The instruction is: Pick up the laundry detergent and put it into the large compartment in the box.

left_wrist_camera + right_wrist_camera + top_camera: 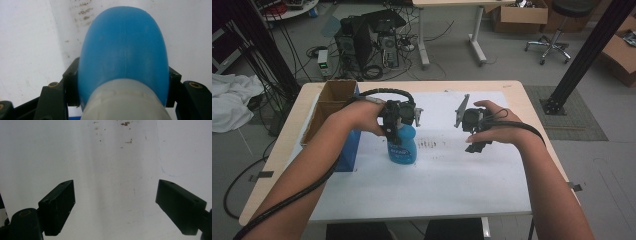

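A blue plastic bottle (403, 148) with a label stands on the white sheet (437, 180), left of the middle. My left gripper (398, 131) comes down on it from above and is shut on the bottle's upper part. In the left gripper view the blue bottle (123, 50) bulges between the two black jaws, with its whitish neck at the bottom. My right gripper (476, 146) hovers over the sheet to the bottle's right, open, with nothing between its fingers (58, 202). The right gripper view looks straight down on the bare white sheet (112, 182).
An open cardboard box (328, 107) sits at the table's left side, with a blue object (348, 152) in front of it. Dark specks (428, 144) mark the sheet between the grippers. Computers, cables, a chair and a black post stand on the floor beyond the table.
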The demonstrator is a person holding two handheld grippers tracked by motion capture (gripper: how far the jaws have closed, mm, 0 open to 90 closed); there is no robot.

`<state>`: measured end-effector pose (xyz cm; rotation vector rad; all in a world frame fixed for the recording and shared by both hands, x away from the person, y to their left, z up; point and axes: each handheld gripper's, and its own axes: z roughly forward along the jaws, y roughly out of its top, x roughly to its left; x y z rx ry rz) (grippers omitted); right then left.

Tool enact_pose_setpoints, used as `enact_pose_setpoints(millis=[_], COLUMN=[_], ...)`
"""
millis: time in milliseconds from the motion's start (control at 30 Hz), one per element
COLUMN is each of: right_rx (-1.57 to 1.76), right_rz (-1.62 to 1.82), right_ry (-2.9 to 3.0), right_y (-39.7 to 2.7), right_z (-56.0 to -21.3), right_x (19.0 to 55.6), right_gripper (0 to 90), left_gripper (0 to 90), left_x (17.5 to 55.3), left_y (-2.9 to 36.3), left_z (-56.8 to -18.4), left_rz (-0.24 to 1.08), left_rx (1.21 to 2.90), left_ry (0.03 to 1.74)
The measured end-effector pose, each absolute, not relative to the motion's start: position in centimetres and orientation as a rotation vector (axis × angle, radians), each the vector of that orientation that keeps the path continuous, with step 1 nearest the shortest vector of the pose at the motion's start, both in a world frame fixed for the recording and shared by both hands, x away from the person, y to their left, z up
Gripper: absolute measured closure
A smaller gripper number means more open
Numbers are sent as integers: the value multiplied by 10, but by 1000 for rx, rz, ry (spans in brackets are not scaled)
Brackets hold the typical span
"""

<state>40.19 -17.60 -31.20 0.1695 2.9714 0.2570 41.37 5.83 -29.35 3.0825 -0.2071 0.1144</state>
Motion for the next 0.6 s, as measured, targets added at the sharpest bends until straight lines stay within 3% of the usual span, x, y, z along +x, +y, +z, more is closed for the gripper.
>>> enact_pose_setpoints(millis=[333,600], right_rx=[171,166], right_rz=[256,260], right_ry=[2973,2973], right_y=[-175,-176], right_z=[-312,-312], right_x=[402,401], right_gripper=[160,161], left_gripper=[382,383], left_x=[414,418], left_y=[55,58], left_z=[-293,-291], left_rz=[112,102], left_rx=[3120,3140], left_ry=[-220,-71])
